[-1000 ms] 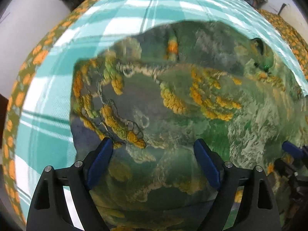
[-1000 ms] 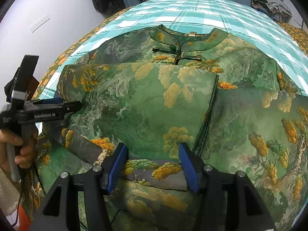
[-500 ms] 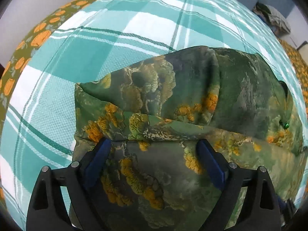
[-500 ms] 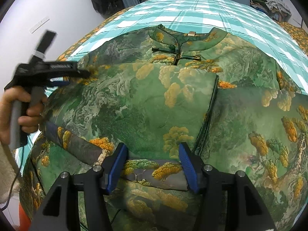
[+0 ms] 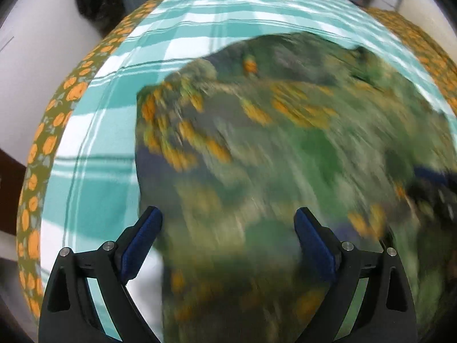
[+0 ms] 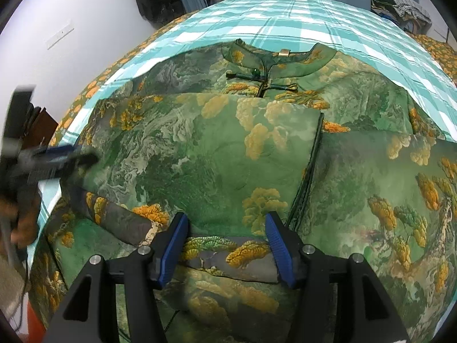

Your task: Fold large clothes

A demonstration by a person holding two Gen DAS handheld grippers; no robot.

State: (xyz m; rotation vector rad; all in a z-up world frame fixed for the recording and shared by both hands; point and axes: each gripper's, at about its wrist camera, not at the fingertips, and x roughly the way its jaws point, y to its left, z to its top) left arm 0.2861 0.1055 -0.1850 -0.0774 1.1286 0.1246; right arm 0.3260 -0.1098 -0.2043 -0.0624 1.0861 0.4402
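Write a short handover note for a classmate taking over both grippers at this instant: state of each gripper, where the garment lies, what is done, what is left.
Left gripper: jaws wide, having just been opening; nothing pinched, hanging over the garment's left edge; that view is blurred.
Right gripper: jaws partly open over a folded band of cloth at the near edge; whether the pads press it cannot be told.
Green patterned garment: flat on the teal checked bedspread, collar at the far end.
Done: the left side panel is folded in across the front.
Left: probably fold the right side in, then fold lengthwise.
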